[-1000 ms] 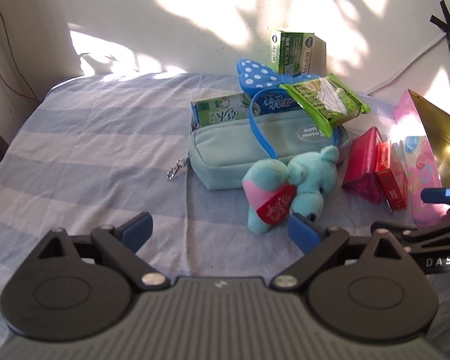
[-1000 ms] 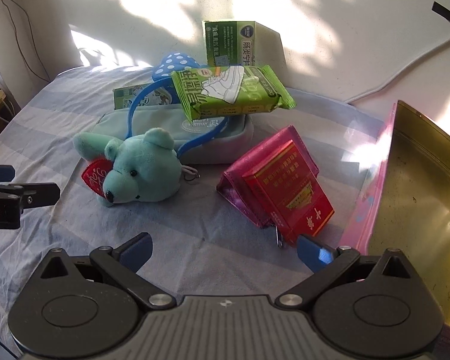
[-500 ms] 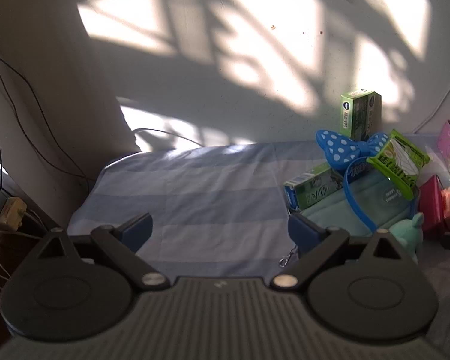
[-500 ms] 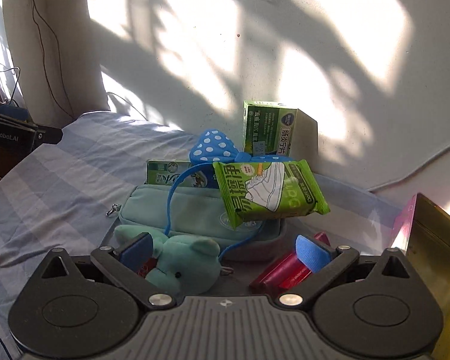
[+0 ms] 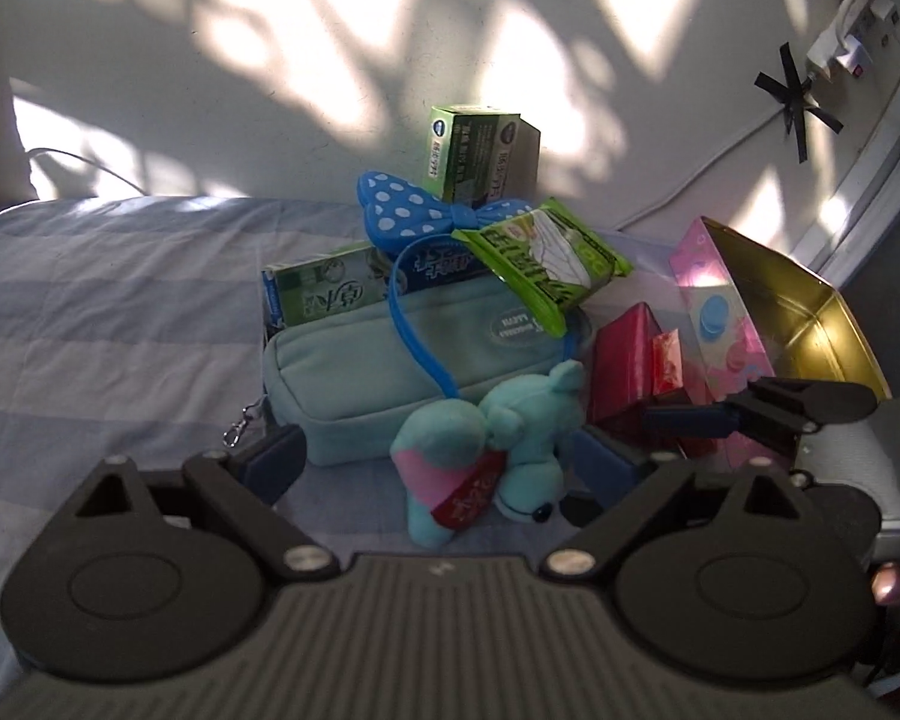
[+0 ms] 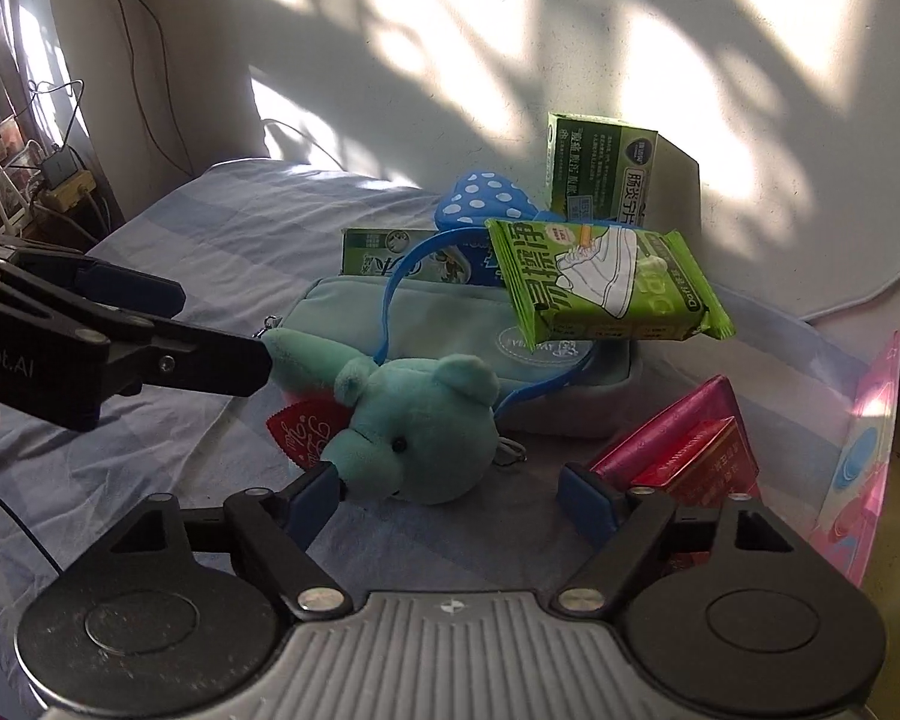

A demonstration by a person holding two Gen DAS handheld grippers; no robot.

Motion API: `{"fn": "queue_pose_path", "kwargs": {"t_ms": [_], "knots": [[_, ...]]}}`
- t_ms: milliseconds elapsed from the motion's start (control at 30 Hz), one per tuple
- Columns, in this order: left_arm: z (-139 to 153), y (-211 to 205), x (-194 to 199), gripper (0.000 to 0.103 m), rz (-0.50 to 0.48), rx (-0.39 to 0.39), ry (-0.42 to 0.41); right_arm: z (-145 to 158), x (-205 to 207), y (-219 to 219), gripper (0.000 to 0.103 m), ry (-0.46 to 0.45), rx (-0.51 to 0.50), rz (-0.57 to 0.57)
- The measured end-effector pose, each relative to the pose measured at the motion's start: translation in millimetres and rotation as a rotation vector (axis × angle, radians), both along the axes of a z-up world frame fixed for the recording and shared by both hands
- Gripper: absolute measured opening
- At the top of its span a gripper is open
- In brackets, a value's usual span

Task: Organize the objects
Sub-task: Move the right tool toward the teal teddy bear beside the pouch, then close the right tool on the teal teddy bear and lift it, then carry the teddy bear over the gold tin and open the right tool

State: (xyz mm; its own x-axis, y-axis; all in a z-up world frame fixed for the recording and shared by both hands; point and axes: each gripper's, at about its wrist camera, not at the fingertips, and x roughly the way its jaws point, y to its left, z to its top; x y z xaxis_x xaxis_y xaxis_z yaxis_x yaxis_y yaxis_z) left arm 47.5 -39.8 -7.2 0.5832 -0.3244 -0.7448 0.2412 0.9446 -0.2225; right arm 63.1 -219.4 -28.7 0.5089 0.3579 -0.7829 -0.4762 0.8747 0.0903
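A teal plush bear [image 5: 486, 450] [image 6: 414, 426] with a red heart tag lies on the striped cloth in front of a teal pouch [image 5: 390, 360] [image 6: 468, 324]. A blue polka-dot bow headband [image 5: 426, 210] and a green wipes packet [image 5: 546, 264] [image 6: 600, 282] rest on the pouch. My left gripper [image 5: 444, 462] is open with the bear between its fingers. My right gripper [image 6: 450, 495] is open, just in front of the bear. Red boxes [image 5: 636, 366] [image 6: 690, 450] lie right of the bear.
A pink tin with a gold inside [image 5: 792, 312] [image 6: 882, 450] stands open at the right. A green carton [image 5: 480, 150] stands against the wall, and a green toothpaste box [image 5: 324, 294] lies behind the pouch. Cables and a power strip [image 6: 60, 180] hang at the far left.
Both grippers swung up and away half a second ago and have come back down close to the bear. The objects have not moved.
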Motion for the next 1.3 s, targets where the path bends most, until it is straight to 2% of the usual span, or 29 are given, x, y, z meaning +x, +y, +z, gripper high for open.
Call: {"fn": "queue_pose_path", "kwargs": {"t_ms": [33,100,167,300,367,467,567,600,733,900,1033,1133,1300], "knots": [[-3,-3,3,0.087,-0.014,0.004,0.007,-5,4,0,0.066,0.023,0.015,0.005],[-9,-7,9,0.078,-0.035,0.003,0.029,-9,8,-1,0.065,0.037,0.043,0.015],[-14,-9,15,0.075,-0.046,-0.013,0.054,-13,12,0,0.065,0.048,0.070,0.039],[-28,-14,28,0.077,-0.048,-0.016,0.083,-20,22,3,0.074,0.074,0.119,0.102],[-35,-11,33,0.080,-0.034,-0.049,0.110,-23,24,7,0.076,0.065,0.118,0.123],[-39,-9,33,0.076,-0.016,-0.088,0.119,-27,28,10,0.080,0.077,0.137,0.134],[-35,-10,25,0.068,-0.006,-0.091,0.108,-25,26,7,0.073,0.084,0.161,0.127],[-33,-11,22,0.066,-0.003,-0.094,0.112,-23,25,5,0.067,0.080,0.166,0.117],[-22,-13,6,0.065,0.021,-0.103,0.108,-13,15,-7,0.062,0.091,0.214,0.108],[2,-28,-11,0.065,0.018,-0.105,0.052,8,-8,-25,0.062,0.018,0.254,0.090],[26,-59,-14,0.065,-0.013,-0.093,-0.018,28,-23,-49,0.062,-0.094,0.250,0.059],[41,-93,-12,0.065,-0.059,-0.091,-0.065,39,-31,-78,0.062,-0.161,0.243,0.008],[53,-168,-6,0.065,-0.188,-0.085,-0.117,47,-48,-151,0.062,-0.229,0.238,-0.128]]}}
